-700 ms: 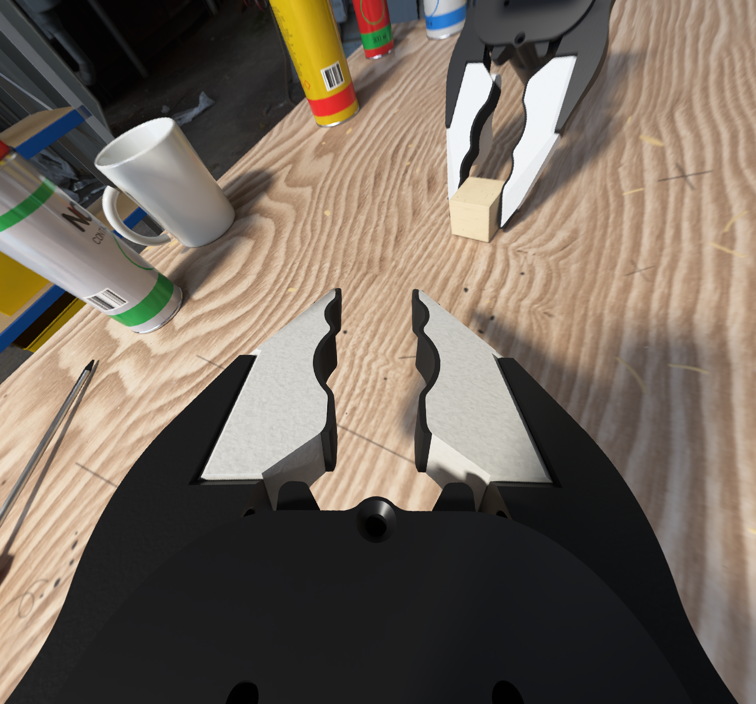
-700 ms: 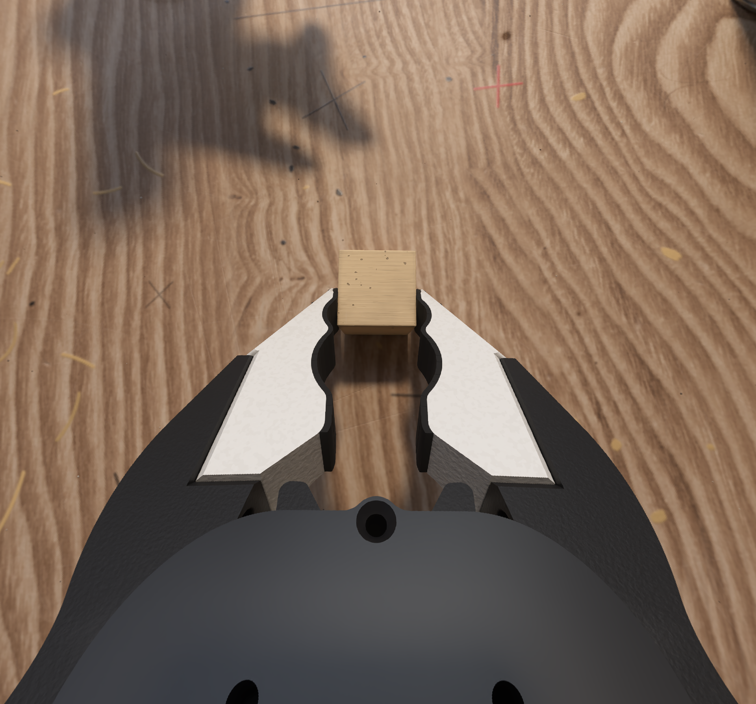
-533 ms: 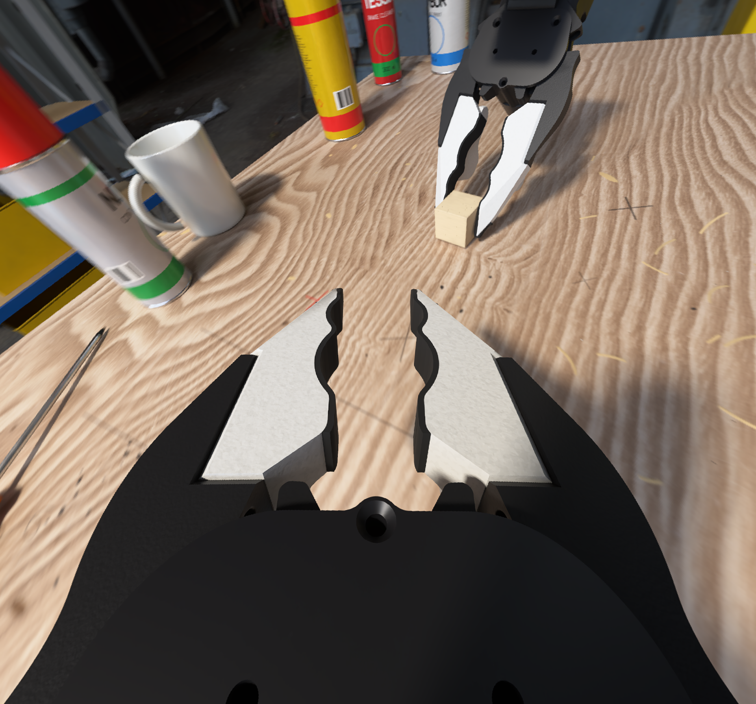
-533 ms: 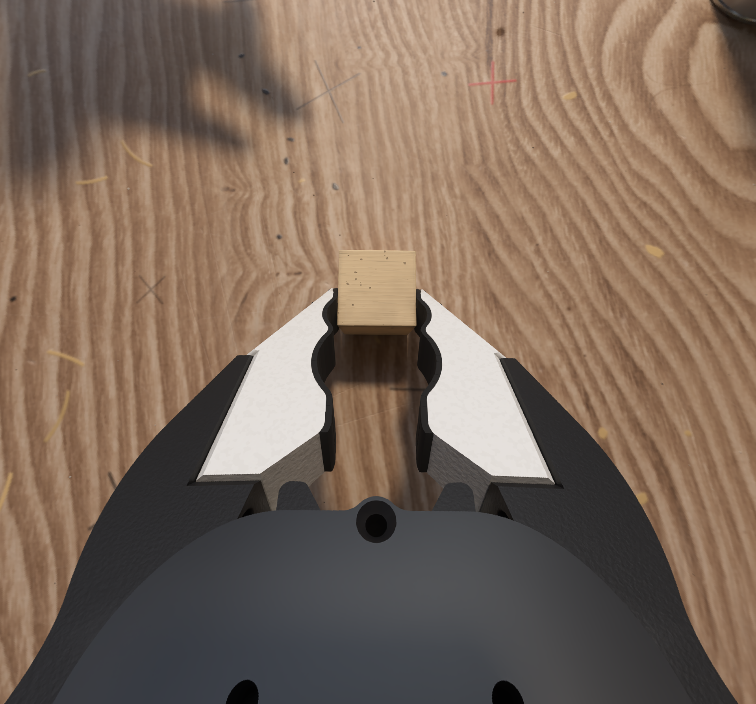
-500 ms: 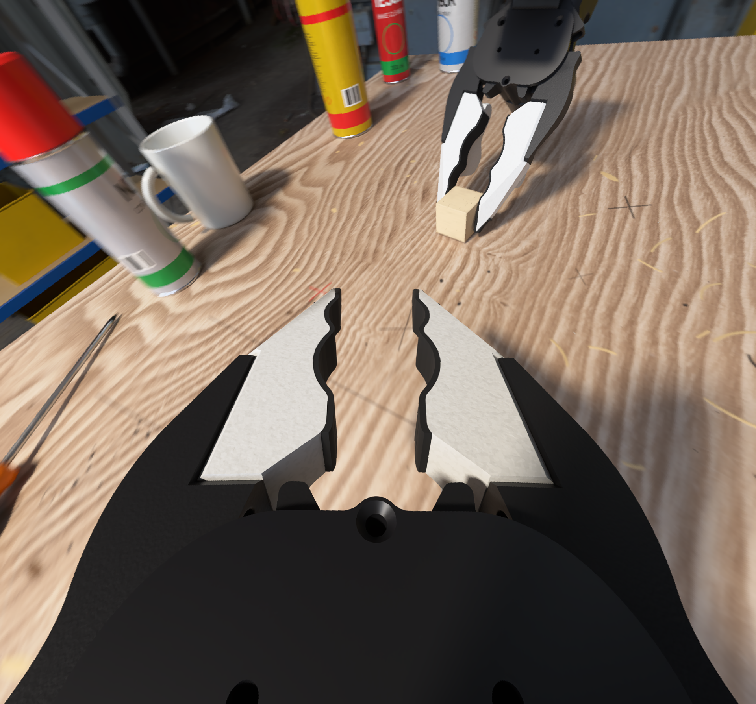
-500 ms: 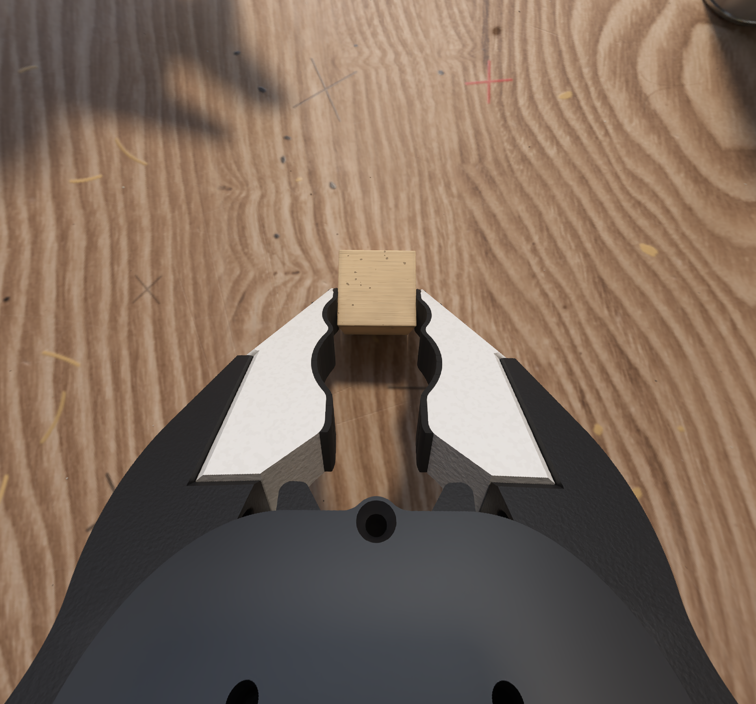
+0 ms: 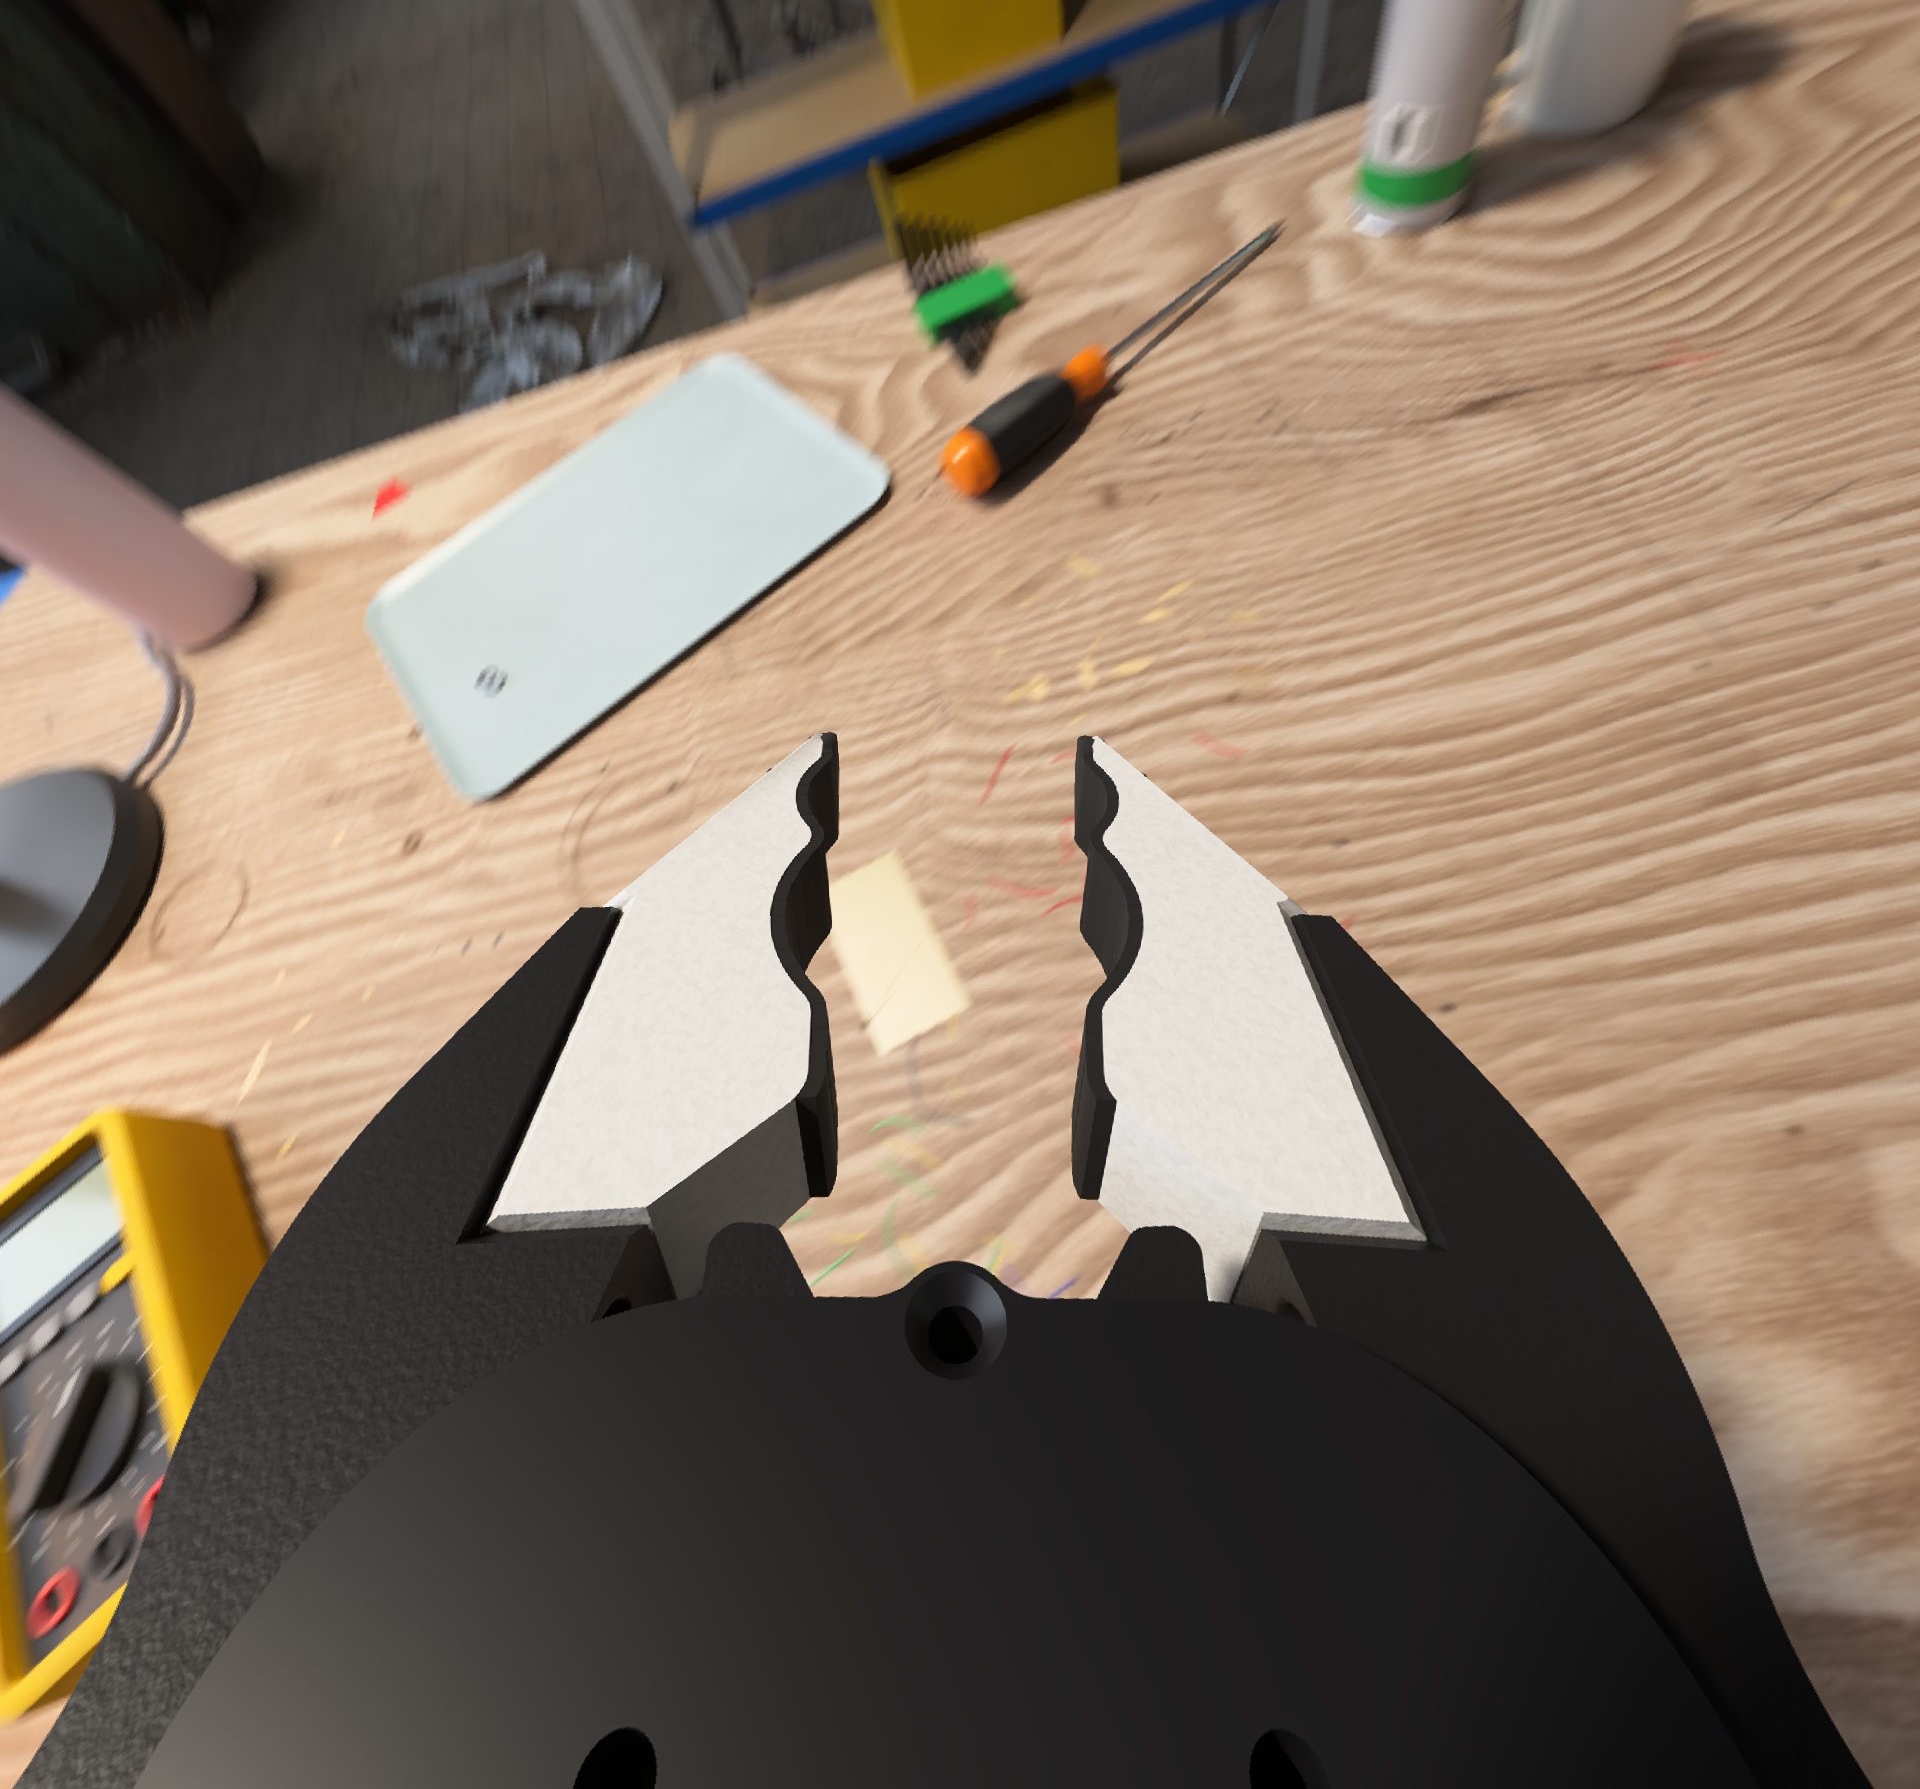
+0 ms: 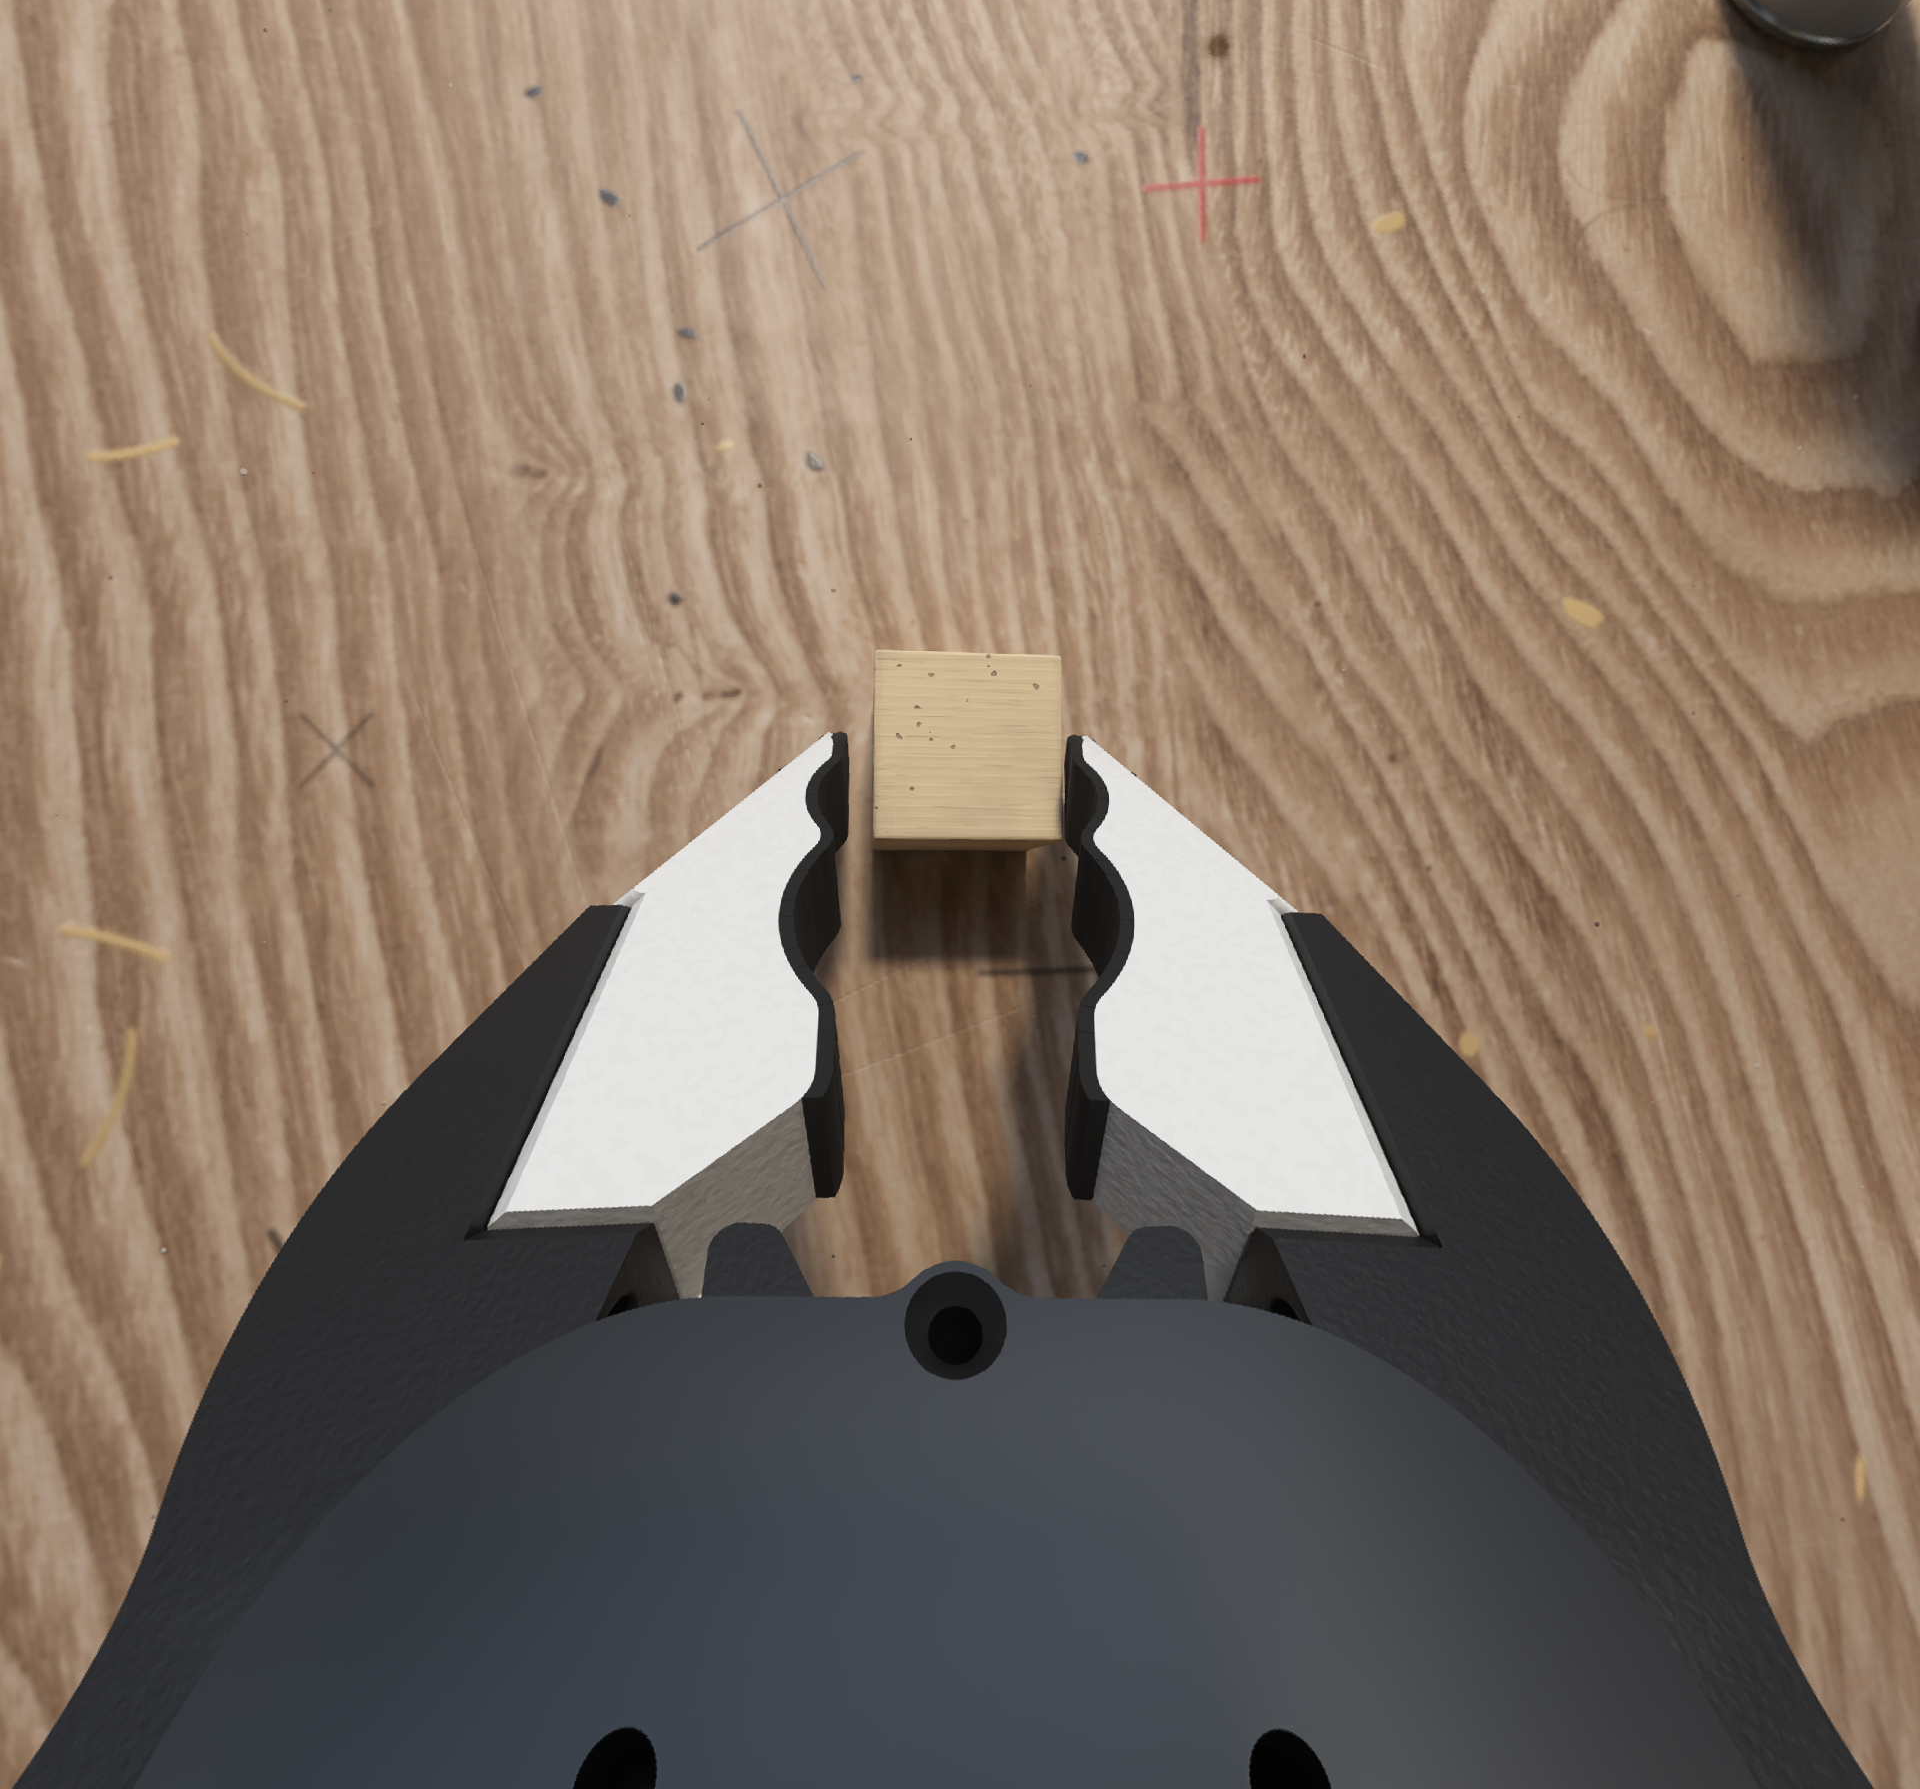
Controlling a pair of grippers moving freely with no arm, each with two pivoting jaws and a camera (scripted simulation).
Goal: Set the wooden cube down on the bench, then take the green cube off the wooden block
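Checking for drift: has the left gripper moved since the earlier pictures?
Yes. The left gripper swung left: the green-banded can slid from the view's left edge to its upper right.

Left gripper [image 7: 954, 752]: fingers [image 7: 717, 970] spread apart, nothing between them, tilted down and forward over the counter [image 7: 1507, 700]. View blurred.

Right gripper [image 8: 956, 752]: pointing almost straight down, fingers [image 8: 1195, 991] parted, a thin gap showing at the left fingertip.

Each gripper, left [image 7: 954, 763] and right [image 8: 956, 763], has a matte black rounded body, white wedge-shaped fingers [image 8: 707, 991] with scalloped black inner pads [image 8: 821, 866], and a central recessed screw.
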